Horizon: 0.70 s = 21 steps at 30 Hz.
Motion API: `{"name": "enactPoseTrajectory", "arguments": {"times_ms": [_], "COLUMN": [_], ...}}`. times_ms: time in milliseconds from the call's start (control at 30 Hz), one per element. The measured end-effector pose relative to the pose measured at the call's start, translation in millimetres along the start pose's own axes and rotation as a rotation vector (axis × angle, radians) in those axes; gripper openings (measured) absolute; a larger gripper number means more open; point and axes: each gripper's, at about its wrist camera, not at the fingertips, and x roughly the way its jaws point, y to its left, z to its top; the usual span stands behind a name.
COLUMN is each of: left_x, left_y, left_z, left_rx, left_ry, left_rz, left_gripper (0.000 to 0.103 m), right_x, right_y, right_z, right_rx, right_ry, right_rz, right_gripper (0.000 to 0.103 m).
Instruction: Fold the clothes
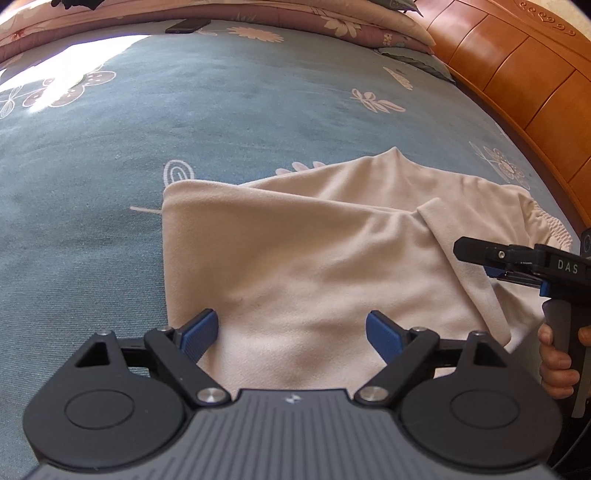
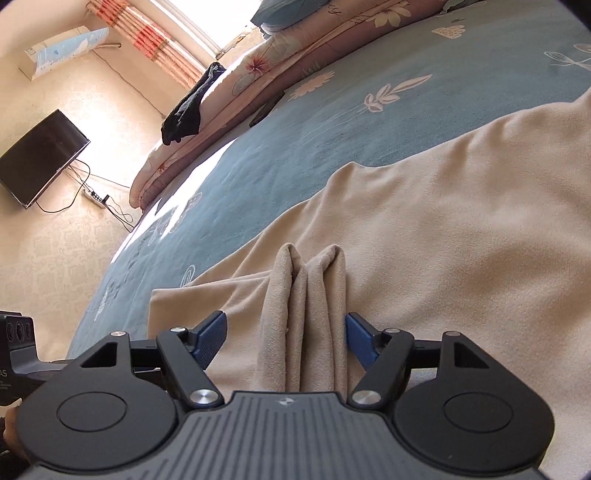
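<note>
Because the right claw (image 2: 285,334) stands with its blue pads spread, the pinched ridge of cloth (image 2: 308,295) between them looks let go rather than gripped: one pad may brush it on the right side, the other is clear, so the bunch probably stands up only from its own creasing. The left claw (image 1: 291,330) is also wide apart and holds nothing, hovering over the near edge of the beige garment (image 1: 314,236), likely placed to take a fresh hold. The garment lies partly folded on the blue flowered bedspread (image 1: 184,122), its gathered waistband (image 1: 546,218) toward the wooden headboard (image 1: 517,62), well apart from the rolled quilt (image 2: 258,70) and the phone (image 1: 186,26) at the far side
</note>
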Motion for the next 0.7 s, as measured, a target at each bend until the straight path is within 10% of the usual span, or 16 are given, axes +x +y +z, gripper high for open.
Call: {"name": "enactPoseTrajectory", "arguments": {"times_ms": [333,467,700], "left_x": [0,-10,-59], "left_y": [8,11,-18], "left_z": [-1,-1,-25], "left_rx": [-0.02,-0.054,0.134], "left_ry": [-0.021,-0.035,-0.127], "left_rz": [-0.041,-0.058,-0.078], "left_gripper": [0.089,0.089,0.089], "right_x": [-1,6,5], "right_y": [-6,0,16], "right_z": [3,8,16], "right_rx": [-0.036,-0.067,-0.105], "right_ry": [0.089,0.108,0.136], "right_rz": [0.094,0.001,-0.047], "right_gripper": [0.072,0.027,0.025]}}
